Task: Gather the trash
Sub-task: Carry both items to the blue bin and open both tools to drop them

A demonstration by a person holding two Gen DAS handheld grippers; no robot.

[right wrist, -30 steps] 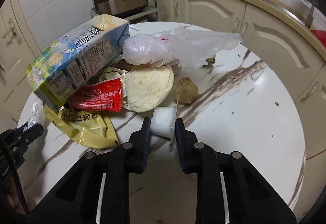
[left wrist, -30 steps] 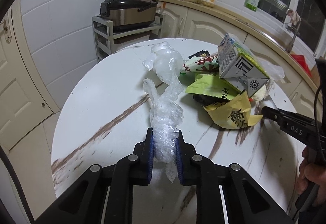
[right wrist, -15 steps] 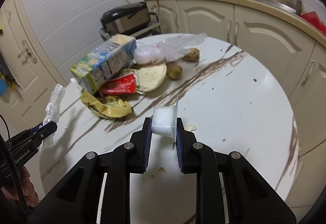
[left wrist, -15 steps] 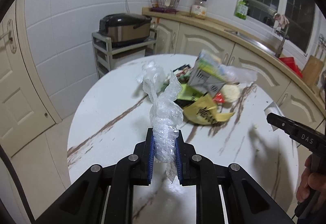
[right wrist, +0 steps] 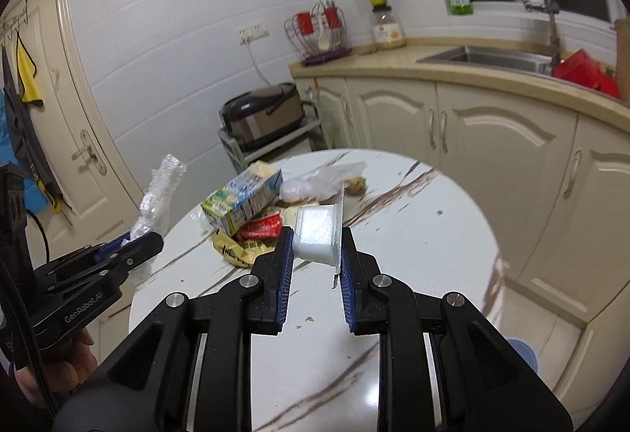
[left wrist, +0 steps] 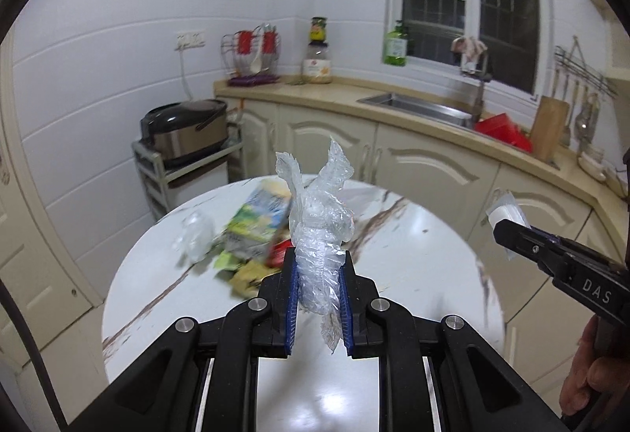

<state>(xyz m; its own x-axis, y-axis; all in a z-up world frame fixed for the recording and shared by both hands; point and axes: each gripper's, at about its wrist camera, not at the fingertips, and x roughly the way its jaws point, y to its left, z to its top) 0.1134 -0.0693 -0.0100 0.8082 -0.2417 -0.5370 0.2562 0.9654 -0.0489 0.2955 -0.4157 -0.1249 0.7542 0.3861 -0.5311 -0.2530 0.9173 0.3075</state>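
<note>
A loss of either load is judged the main risk. The crumpled plastic wrap (left wrist: 321, 235) is pinched only at its lower part by the left gripper (left wrist: 318, 276), with most of it standing loose above the jaws, so it could be tugged free by a fast swing. The small white tub (right wrist: 317, 233) is pinched between the jaws of the right gripper (right wrist: 317, 266) at their very tips, its peeled lid hanging at one side; a jolt could tip it out.

Both grippers are held above the round table (right wrist: 433, 235), angled downward, each raised clear of its top on the near side. The rest of the trash, a carton (right wrist: 242, 202) among wrappers, is left lying near the table's far edge.
</note>
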